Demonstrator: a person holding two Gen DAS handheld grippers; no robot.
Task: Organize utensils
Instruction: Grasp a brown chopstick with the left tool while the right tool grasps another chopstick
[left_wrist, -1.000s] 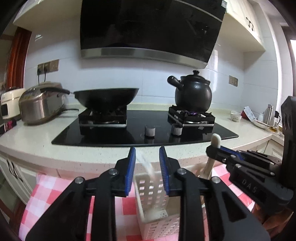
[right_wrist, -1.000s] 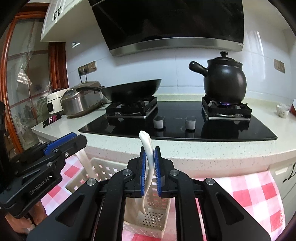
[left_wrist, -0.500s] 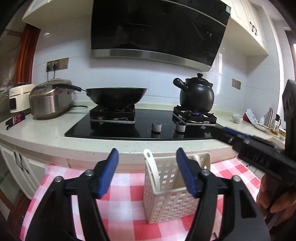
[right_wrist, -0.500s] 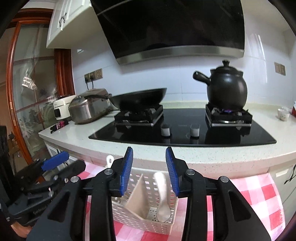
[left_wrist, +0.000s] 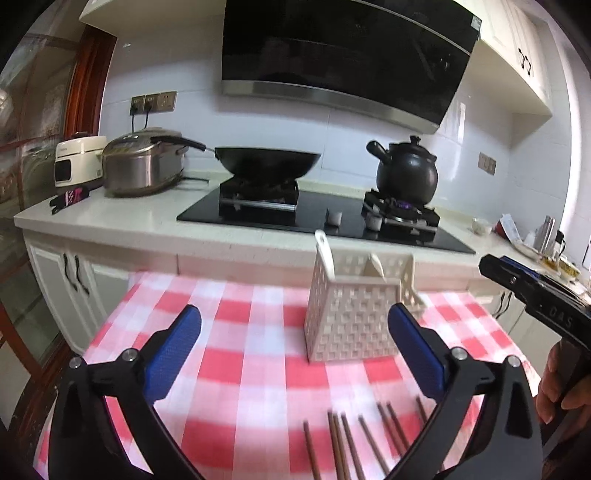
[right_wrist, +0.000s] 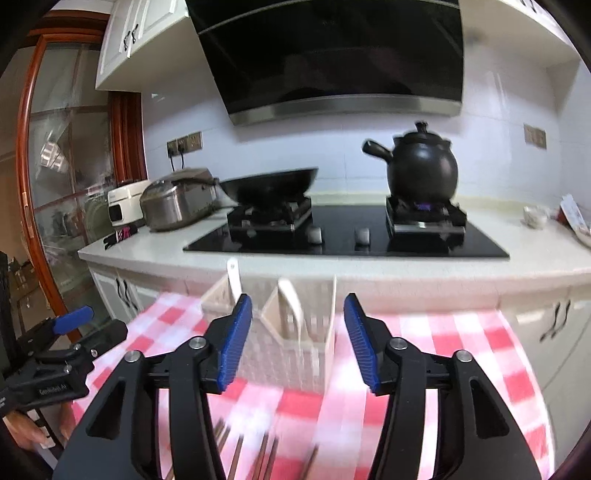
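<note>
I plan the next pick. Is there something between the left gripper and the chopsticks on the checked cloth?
Nothing visible. The left gripper is open and empty, and the chopsticks lie bare on the cloth just below it; the white basket stands further back.

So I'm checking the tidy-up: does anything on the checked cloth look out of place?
Yes. Several dark chopsticks lie loose on the checked cloth, splayed at differing angles, not in the white caddy behind them. Two pale spoons already stand in the caddy. Both tools are empty.
</note>
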